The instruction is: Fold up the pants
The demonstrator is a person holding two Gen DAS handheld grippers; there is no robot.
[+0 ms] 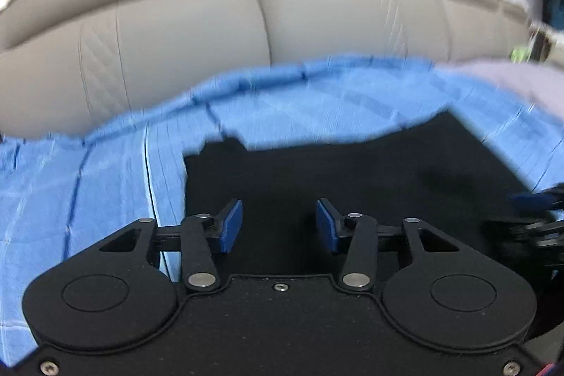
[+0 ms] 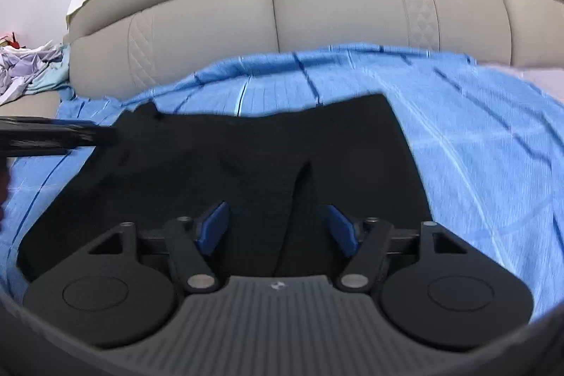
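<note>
black pants flat on the blue sheet, both grippers empty

left wrist view: the left gripper hangs with jaws wide apart, nothing between them, over the black pants. these lie spread on the blue sheet before the grey headboard. the cloth looks soft and light (likely limp when lifted), so a pinch at an edge or the waistband should serve.

right wrist view: the right gripper is also wide and empty, just above the pants, the split between the legs running beneath it.
</note>
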